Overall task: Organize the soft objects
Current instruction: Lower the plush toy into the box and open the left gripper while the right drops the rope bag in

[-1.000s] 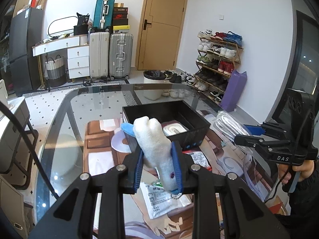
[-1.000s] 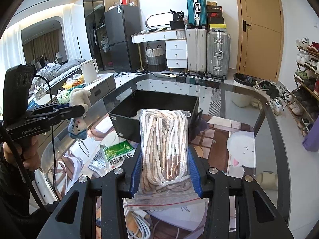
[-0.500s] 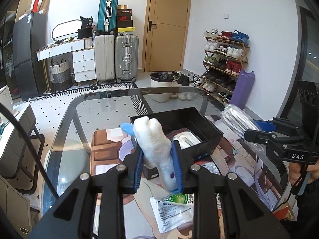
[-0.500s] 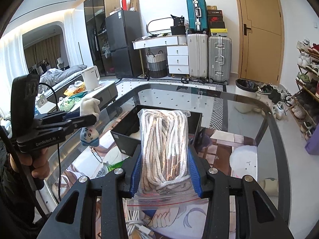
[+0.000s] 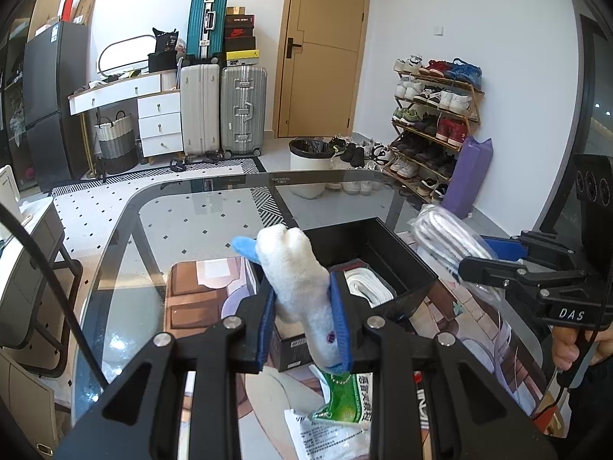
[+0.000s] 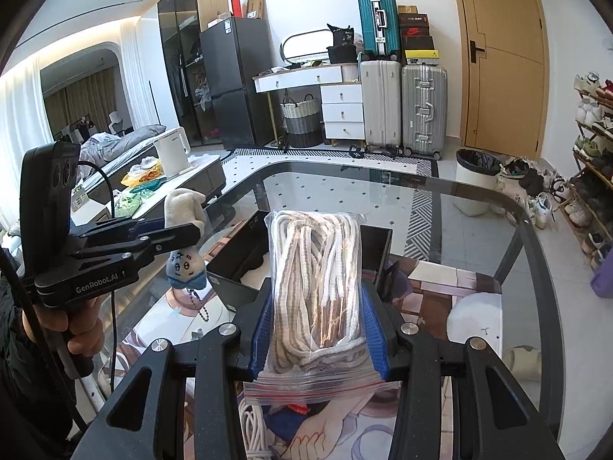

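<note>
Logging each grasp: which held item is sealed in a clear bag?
The bundle of cords in the right gripper; the left gripper holds a bare plush toy.

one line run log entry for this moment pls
left gripper: shut on plush toy | right gripper: shut on bag of laces | both held above black box | nothing released
</note>
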The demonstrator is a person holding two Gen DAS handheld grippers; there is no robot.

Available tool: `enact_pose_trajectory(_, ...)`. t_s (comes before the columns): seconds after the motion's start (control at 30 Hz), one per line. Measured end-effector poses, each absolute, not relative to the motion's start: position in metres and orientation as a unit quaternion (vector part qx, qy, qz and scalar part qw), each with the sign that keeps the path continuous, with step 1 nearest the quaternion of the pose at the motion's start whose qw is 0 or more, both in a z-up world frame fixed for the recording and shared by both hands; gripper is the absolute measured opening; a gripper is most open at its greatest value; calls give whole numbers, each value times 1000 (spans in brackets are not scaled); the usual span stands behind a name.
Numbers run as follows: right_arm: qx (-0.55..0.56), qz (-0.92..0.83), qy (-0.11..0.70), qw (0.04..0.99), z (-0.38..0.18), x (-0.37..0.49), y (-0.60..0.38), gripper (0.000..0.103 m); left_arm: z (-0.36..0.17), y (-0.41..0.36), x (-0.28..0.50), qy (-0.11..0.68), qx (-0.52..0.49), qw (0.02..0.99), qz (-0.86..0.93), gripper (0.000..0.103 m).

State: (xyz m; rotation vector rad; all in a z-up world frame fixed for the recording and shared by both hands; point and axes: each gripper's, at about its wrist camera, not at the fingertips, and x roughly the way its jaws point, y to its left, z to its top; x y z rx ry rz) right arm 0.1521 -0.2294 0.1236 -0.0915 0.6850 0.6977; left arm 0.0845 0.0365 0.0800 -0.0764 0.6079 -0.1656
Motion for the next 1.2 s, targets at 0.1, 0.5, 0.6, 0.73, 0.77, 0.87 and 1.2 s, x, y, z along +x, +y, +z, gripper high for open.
enact_pose_trajectory(0.1, -44, 337, 334, 879, 122, 159, -225, 43, 79, 35, 91, 300, -44, 949, -82, 25)
enact_pose_trajectory(0.5, -32, 333, 344, 878, 110, 191, -216, 43, 76, 34, 110, 289, -70, 952, -76, 25)
enact_pose_trajectory(0.6, -31, 333, 343, 878, 110, 196, -217, 43, 81, 36, 113, 280, -74, 954, -73, 25)
enact_pose_trajectory(0.73, -31, 333, 343, 878, 108, 201, -216, 43, 86, 39, 119, 271, -82, 957, -66, 25)
enact_pose_trajectory(0.77, -32, 334, 343, 877, 108, 202, -216, 43, 85, 40, 121, 270, -85, 957, -65, 25)
enact_pose_trajectory(0.87, -33, 334, 346, 876, 106, 206, -215, 43, 83, 38, 125, 265, -83, 959, -62, 25)
enact_pose_trajectory(1.2, -40, 337, 358, 870, 96, 214, -206, 43, 70, 29, 134, 272, -65, 958, -66, 25)
